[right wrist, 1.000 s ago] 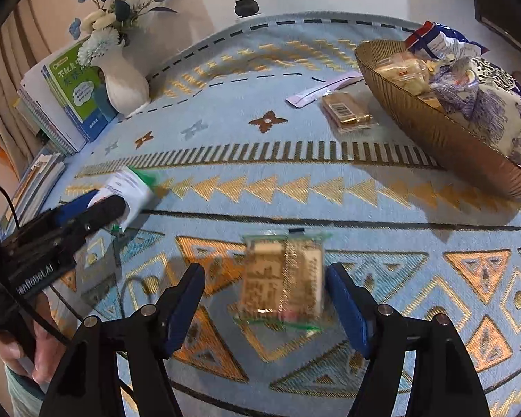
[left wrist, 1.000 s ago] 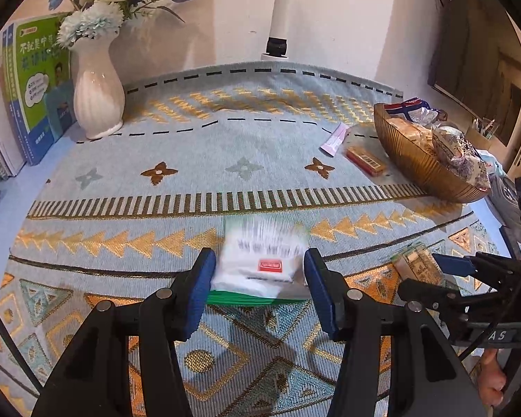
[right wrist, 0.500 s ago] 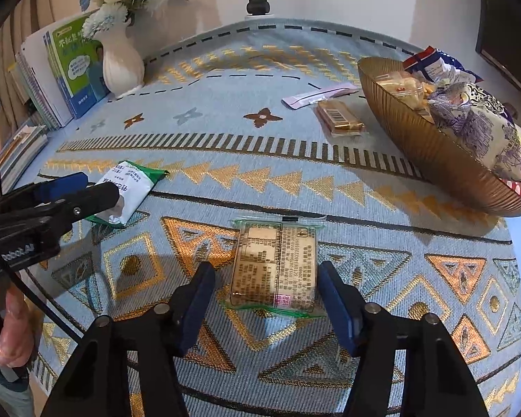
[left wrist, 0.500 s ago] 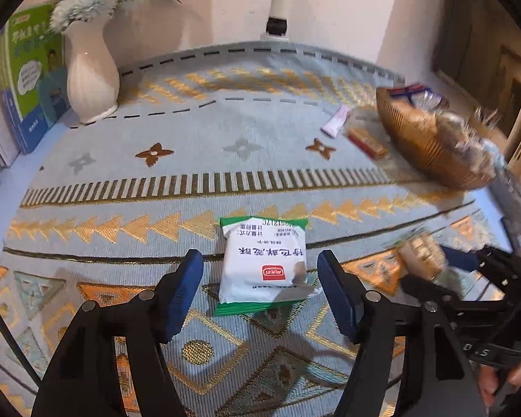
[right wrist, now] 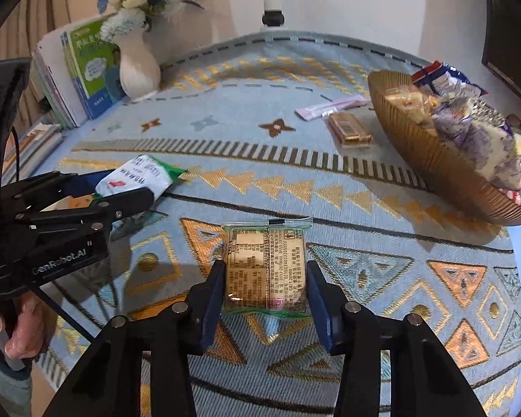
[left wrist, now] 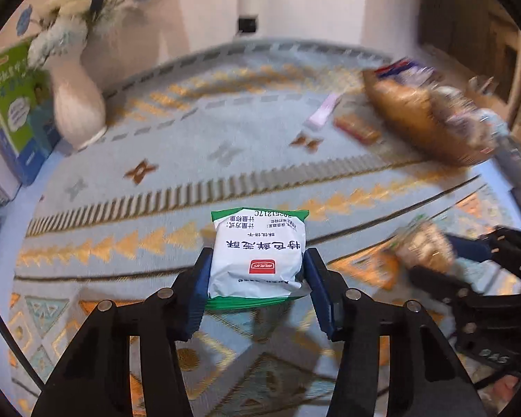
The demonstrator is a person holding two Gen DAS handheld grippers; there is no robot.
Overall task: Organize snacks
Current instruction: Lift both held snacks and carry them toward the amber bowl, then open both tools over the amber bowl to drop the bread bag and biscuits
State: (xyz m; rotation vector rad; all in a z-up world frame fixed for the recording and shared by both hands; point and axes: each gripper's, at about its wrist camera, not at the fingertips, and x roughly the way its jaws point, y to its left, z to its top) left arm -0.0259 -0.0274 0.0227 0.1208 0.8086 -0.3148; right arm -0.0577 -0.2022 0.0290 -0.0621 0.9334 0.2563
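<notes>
A white and green snack packet (left wrist: 257, 246) sits between my left gripper's (left wrist: 257, 260) blue pads; the jaws are closing and both pads press its sides. It stays sharp while the cloth behind blurs. In the right wrist view a clear biscuit packet (right wrist: 265, 264) lies on the patterned tablecloth (right wrist: 364, 260). My right gripper's (right wrist: 265, 274) jaws are closing on it, pads touching both long edges. The right wrist view also shows the left gripper (right wrist: 121, 187) with the white packet (right wrist: 139, 177). A golden bowl (right wrist: 434, 153) heaped with wrapped snacks stands at the right.
A pink sachet (right wrist: 330, 107) and a brown bar (right wrist: 350, 130) lie on the cloth just left of the bowl. A white vase (right wrist: 137, 66) with flowers and upright books (right wrist: 87, 69) stand at the back left. A person's hand (right wrist: 21, 333) holds the left gripper's handle.
Both pairs of jaws have closed in onto their packets; the left ones stood wider half a second ago. The right gripper has slid forward around the biscuit packet.
</notes>
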